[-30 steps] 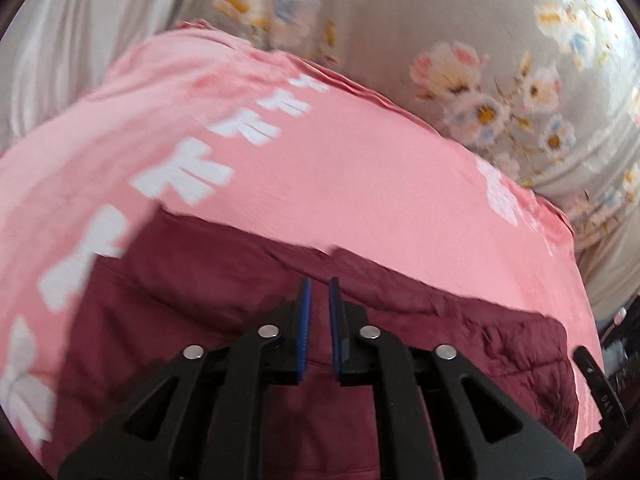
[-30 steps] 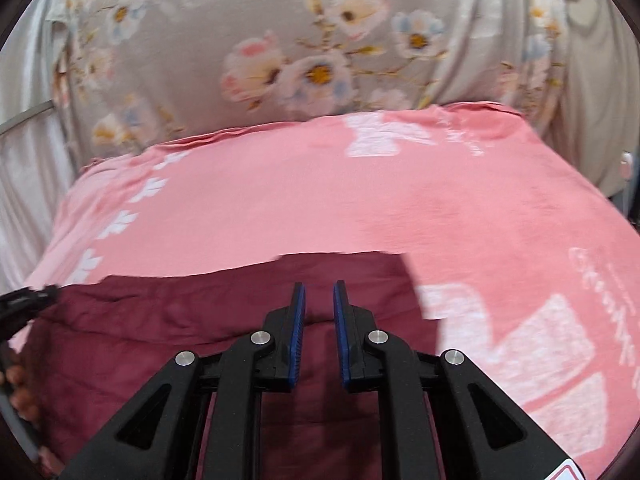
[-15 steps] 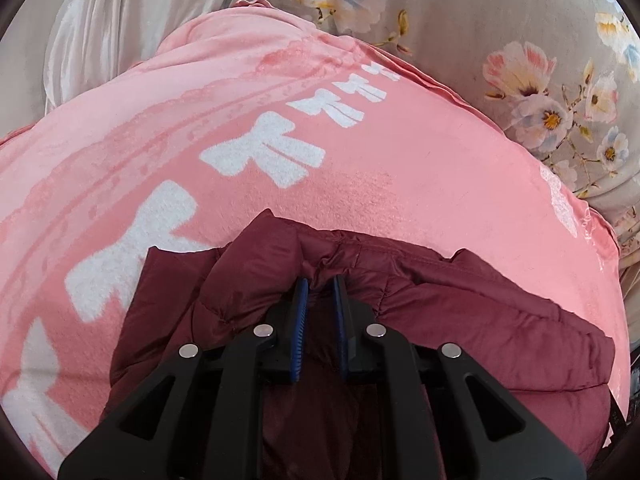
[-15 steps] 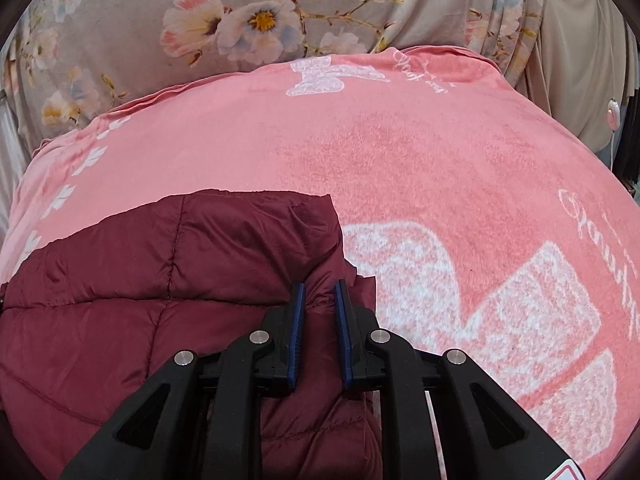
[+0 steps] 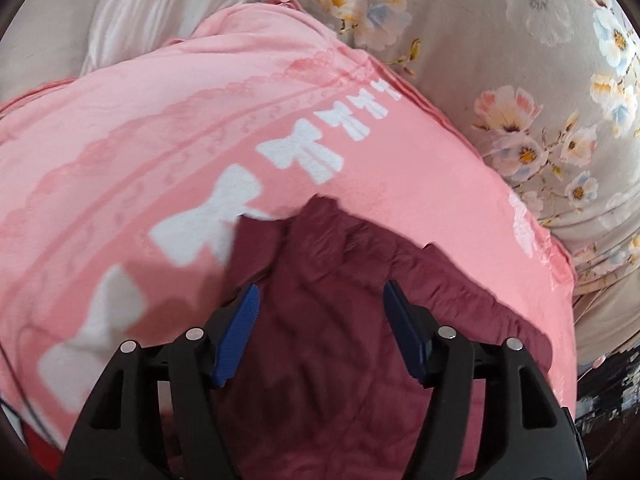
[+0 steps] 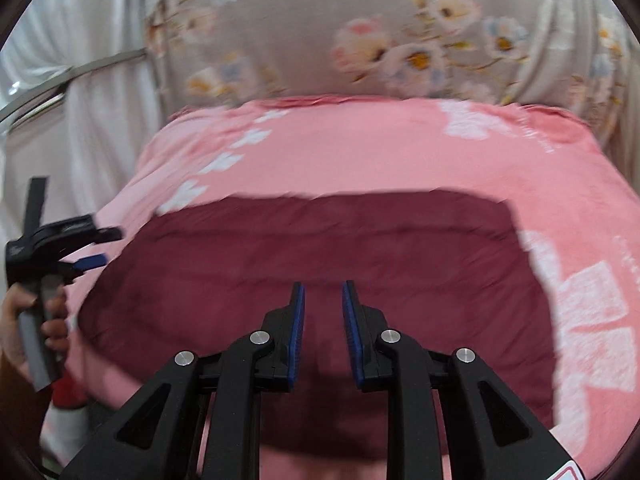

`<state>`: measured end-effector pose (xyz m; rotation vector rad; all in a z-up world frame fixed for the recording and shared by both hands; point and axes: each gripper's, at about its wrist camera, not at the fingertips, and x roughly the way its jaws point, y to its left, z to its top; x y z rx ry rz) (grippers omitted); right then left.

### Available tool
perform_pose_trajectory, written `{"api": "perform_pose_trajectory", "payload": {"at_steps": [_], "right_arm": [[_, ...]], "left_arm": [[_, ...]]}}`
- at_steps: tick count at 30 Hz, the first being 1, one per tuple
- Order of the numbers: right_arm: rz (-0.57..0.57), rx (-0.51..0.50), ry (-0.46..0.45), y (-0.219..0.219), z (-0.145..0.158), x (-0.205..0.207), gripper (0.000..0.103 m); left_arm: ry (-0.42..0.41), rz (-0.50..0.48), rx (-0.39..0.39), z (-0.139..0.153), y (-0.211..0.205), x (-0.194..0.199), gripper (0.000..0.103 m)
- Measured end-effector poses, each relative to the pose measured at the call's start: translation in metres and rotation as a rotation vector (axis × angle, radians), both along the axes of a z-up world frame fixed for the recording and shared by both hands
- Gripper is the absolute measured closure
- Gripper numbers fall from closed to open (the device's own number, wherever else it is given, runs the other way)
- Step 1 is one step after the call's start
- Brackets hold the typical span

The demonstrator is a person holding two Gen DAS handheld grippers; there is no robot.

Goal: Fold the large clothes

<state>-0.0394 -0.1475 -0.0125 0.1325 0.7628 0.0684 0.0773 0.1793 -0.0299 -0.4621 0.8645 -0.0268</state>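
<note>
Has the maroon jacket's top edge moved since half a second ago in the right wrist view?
Yes. The maroon jacket now lies spread wide, its top edge further from the pink blanket's far edge.

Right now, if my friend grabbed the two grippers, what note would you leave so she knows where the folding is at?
Left hand-held gripper: jaws wide apart and just been opening, above the dark red puffy jacket, nothing pinched.
Right hand-held gripper: jaws a little apart, just been opening too, jacket below them but not gripped.
Jacket: lying loose on the pink blanket with white bows, near its front edge. From the right wrist view it looks like a fairly neat, wide block.
Done: a fold has been laid down and let go.
Left: probably check the edges and fold it smaller if needed.
</note>
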Motion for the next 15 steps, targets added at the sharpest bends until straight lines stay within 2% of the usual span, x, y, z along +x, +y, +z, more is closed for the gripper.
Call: {"api": "perform_pose_trajectory", "payload": {"at_steps": [3, 6, 11, 15], "right_arm": [[0.046, -0.029, 0.046, 0.033, -0.018, -0.004, 0.083], [0.050, -0.051, 0.072, 0.046, -0.032, -0.004, 0.083], [0.038, -0.162, 0.070, 0.062, -0.047, -0.008, 0.082], [0.032, -0.235, 0.052, 0.064, -0.055, -0.008, 0.082]], "left_arm": [[0.073, -0.012, -0.018, -0.014, 0.008, -0.014, 0.038], [0.125, -0.013, -0.058, -0.034, 0.013, -0.032, 0.038], [0.112, -0.014, -0.092, -0.044, 0.015, -0.045, 0.035], [0.108, -0.013, -0.119, -0.047, 0.012, -0.043, 0.024]]}}
